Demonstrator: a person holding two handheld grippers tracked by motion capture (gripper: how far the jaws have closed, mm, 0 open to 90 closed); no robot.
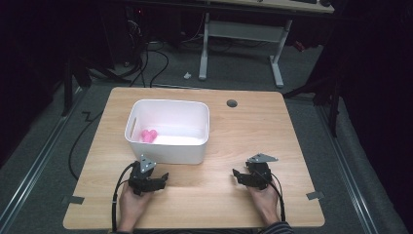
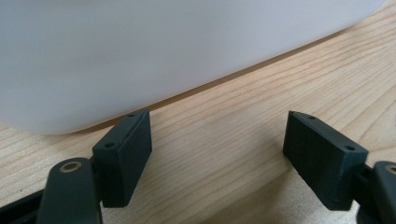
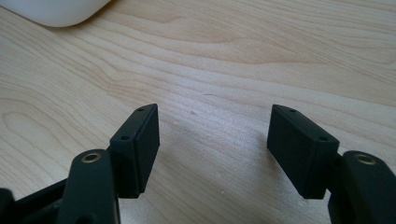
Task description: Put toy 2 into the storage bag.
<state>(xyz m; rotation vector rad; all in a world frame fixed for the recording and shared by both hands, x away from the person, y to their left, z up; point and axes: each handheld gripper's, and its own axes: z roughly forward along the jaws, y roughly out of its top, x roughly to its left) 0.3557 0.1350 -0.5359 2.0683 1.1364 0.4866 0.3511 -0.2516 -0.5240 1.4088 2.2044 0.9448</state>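
Observation:
A white plastic bin (image 1: 165, 151) stands on the wooden table (image 1: 243, 131) left of centre, with a pink object (image 1: 148, 136) lying inside at its left. My left gripper (image 1: 163, 179) rests on the table just in front of the bin, held by a hand, jaws open and empty. In the left gripper view the bin's wall (image 2: 140, 51) rises close ahead of the left gripper (image 2: 217, 154). My right gripper (image 1: 235, 174) lies near the front right, pointing left, open and empty. The right gripper view has the right gripper (image 3: 212, 149) over bare wood, the bin's corner (image 3: 56, 11) far off.
A round dark grommet hole (image 1: 232, 103) sits near the table's far edge. Bare wood lies between the two grippers and to the right of the bin. Beyond the table are a desk frame (image 1: 241, 44) and cables on the floor (image 1: 146, 63).

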